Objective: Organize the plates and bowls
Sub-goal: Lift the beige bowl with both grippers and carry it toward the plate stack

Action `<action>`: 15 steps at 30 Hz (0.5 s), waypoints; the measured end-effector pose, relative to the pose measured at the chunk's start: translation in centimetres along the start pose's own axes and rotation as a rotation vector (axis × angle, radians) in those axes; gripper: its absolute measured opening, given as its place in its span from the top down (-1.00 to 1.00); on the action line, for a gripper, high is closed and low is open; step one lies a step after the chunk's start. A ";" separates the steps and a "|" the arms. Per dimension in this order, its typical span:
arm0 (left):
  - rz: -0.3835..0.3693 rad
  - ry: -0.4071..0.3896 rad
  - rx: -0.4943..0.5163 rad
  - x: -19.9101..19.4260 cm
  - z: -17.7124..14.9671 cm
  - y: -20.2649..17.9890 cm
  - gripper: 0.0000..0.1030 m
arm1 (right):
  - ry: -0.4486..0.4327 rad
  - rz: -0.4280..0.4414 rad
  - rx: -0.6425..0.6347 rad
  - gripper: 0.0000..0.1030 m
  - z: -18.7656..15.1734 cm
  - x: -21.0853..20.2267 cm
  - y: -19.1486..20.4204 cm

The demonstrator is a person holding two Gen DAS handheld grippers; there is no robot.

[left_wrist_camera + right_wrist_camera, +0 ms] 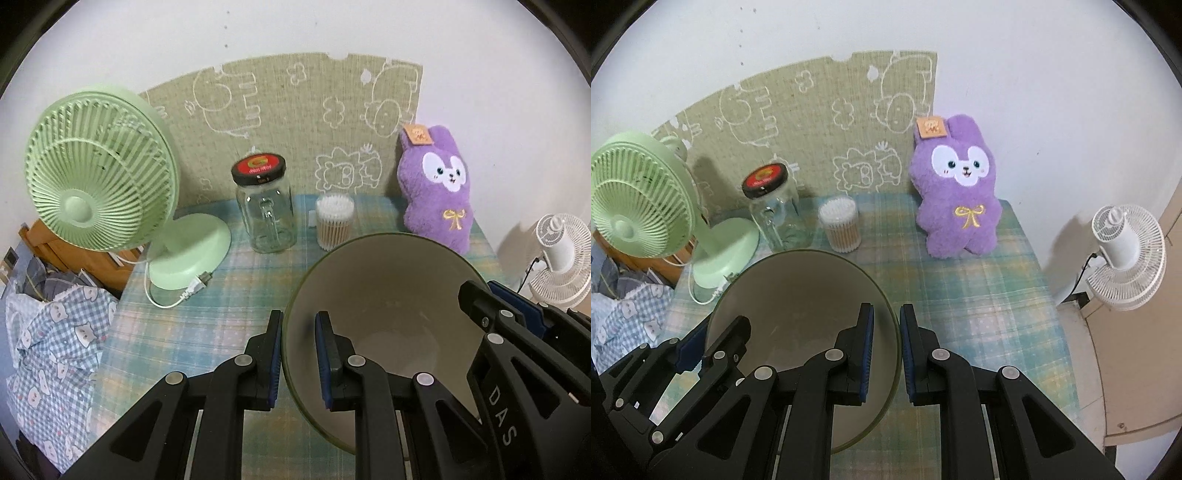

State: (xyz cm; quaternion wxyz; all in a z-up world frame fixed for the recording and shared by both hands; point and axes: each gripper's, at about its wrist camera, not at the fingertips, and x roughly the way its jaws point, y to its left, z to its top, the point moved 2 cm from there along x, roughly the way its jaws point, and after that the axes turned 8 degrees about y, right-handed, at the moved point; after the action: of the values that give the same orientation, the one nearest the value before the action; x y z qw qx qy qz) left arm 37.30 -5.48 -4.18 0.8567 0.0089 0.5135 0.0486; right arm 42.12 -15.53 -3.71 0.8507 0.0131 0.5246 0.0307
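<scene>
Two grippers, left gripper [298,363] and right gripper [886,356], each pinch opposite rims of the beige bowl [391,295], sharing its weight level above the plaid tablecloth [221,280].

Left gripper [299,360] clamped on bowl [391,295] left rim; right gripper [886,354] clamped on opposite rim, both angled downward.

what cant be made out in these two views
- Underside of the bowl and the table beneath it: hidden by the bowl in both wrist views.
- Bowl's near rim: covered by the left hand-held gripper and right hand-held gripper.
- Other plates or bowls: none in frame.
- Jar lid print: too small to read.
- White fan base: hidden behind the table edge in both views.
</scene>
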 end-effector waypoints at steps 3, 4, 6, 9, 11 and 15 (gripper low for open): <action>0.002 -0.015 0.007 -1.3 0.0 0.3 0.73 | -0.012 0.002 0.005 0.65 -0.2 -1.4 0.2; 0.002 -0.020 0.008 -1.8 -0.1 0.4 0.73 | -0.018 0.002 0.007 0.65 -0.3 -2.0 0.2; 0.000 -0.028 0.006 -2.6 -0.2 0.6 0.73 | -0.026 0.002 0.008 0.65 -0.5 -2.9 0.4; -0.007 -0.036 -0.001 -3.7 -0.3 0.9 0.73 | -0.036 -0.002 0.007 0.65 -0.7 -4.1 0.6; -0.009 -0.041 -0.002 -4.4 -0.4 1.1 0.73 | -0.040 -0.003 0.007 0.65 -0.9 -5.0 0.7; -0.017 -0.054 -0.005 -5.9 -0.9 1.3 0.73 | -0.055 -0.009 0.003 0.65 -1.4 -6.6 0.9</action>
State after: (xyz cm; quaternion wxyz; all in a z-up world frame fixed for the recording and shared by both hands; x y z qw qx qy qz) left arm 33.67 -4.71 0.66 0.8705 0.0039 0.4903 0.0424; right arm 37.85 -15.10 1.62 0.8649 0.0129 0.5011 0.0255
